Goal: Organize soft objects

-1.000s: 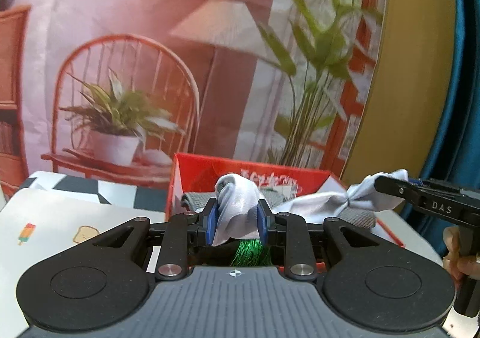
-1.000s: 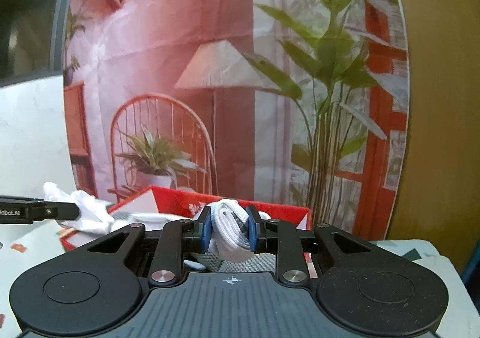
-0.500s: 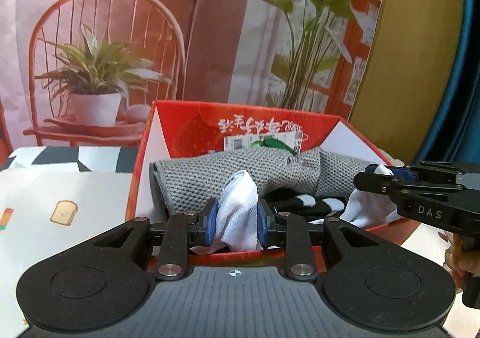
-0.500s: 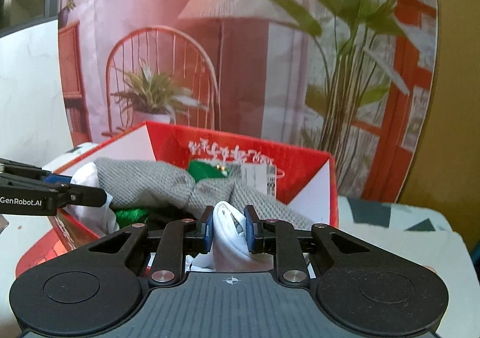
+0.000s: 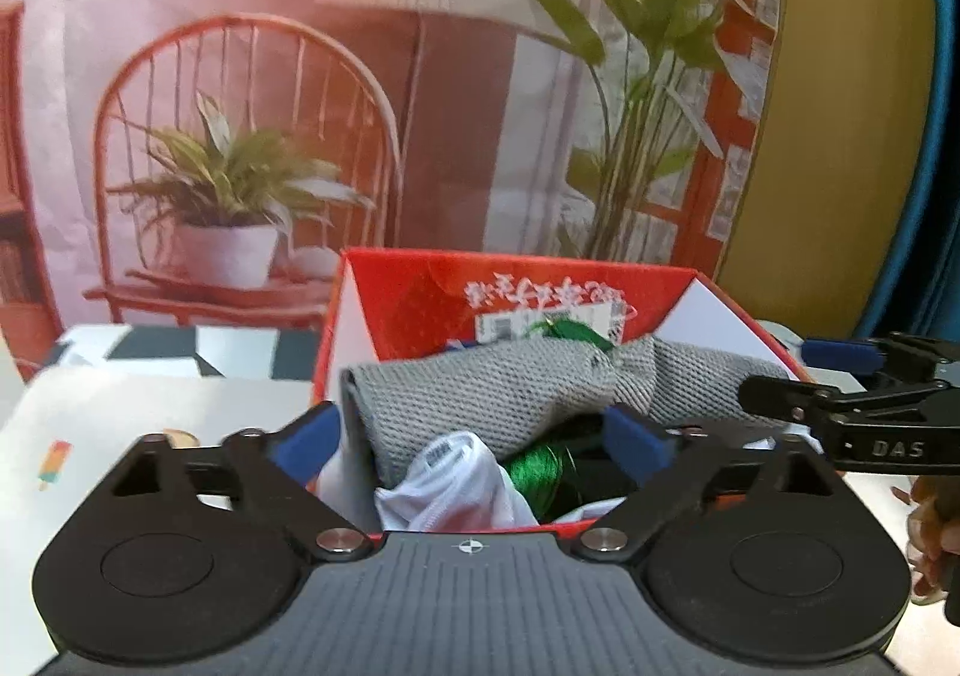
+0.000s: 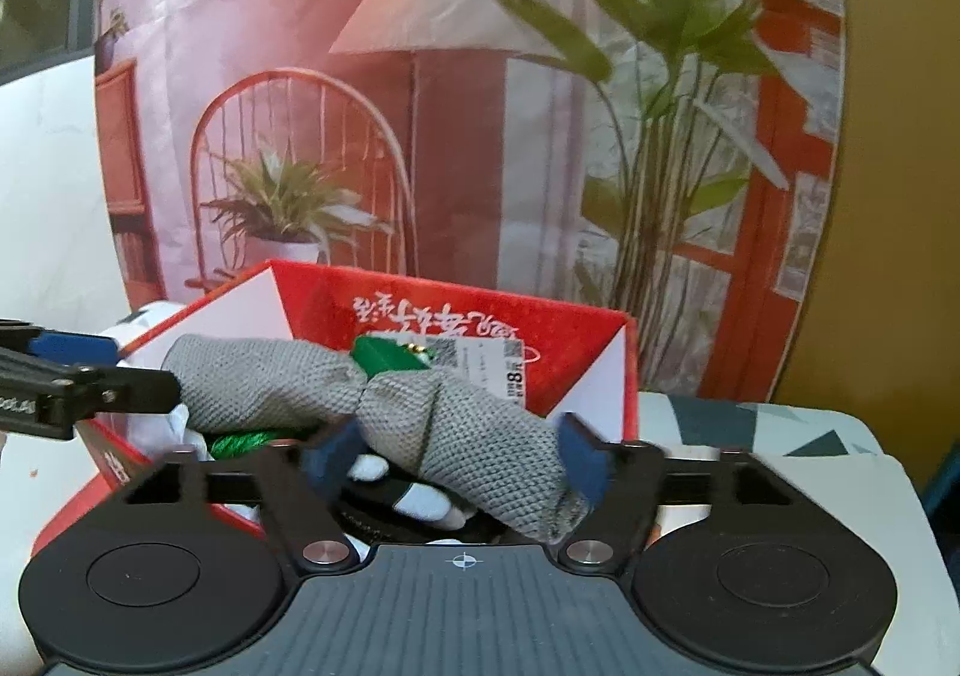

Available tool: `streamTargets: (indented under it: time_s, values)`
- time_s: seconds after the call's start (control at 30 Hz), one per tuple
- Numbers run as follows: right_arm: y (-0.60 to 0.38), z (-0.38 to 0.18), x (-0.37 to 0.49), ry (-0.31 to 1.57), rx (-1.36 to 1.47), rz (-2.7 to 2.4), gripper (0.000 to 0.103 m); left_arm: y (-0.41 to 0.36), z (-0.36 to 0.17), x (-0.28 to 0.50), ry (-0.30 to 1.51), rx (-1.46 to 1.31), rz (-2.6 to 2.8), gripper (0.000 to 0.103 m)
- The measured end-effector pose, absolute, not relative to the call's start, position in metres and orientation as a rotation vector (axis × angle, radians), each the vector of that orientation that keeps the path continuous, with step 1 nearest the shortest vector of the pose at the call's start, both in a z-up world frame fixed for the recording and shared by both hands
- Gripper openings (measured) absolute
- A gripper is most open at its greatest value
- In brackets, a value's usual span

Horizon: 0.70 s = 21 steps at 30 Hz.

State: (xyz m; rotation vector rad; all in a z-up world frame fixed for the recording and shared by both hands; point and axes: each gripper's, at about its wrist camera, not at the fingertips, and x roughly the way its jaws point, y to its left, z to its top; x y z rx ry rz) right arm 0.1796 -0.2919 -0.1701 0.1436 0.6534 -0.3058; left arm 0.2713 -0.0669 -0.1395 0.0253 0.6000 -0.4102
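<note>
Printed backdrop of a chair and plants behind a red box (image 5: 420,298) on the table. White cloth (image 5: 456,484) lies inside it, loose between the left gripper (image 5: 474,439) jaws, just spread wide. Right gripper (image 6: 456,457) jaws, likewise just spread, straddle a grey knit cloth (image 6: 468,430).

We carried matte black plastic left tongs (image 5: 474,439) and right tongs (image 6: 459,451), each with blue pads, silver screws, ribbed housings and white lettering.

Grey knit cloth (image 5: 510,394) and white garment (image 5: 462,487) fill the red box (image 5: 420,292).
</note>
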Motion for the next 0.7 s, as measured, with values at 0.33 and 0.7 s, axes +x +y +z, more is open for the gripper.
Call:
streamTargets:
  time_s: [0.33,0.7]
  values:
    - [-0.292,-0.159,0.171,0.647,0.179,-0.348,0.103,-0.061,-0.125,0.261,0.591,0.026,-0.366,0.103]
    - [-0.286,-0.150,0.166,0.634,0.190,-0.361,0.103,-0.054,-0.112,0.249,0.561,0.030,-0.251,0.103]
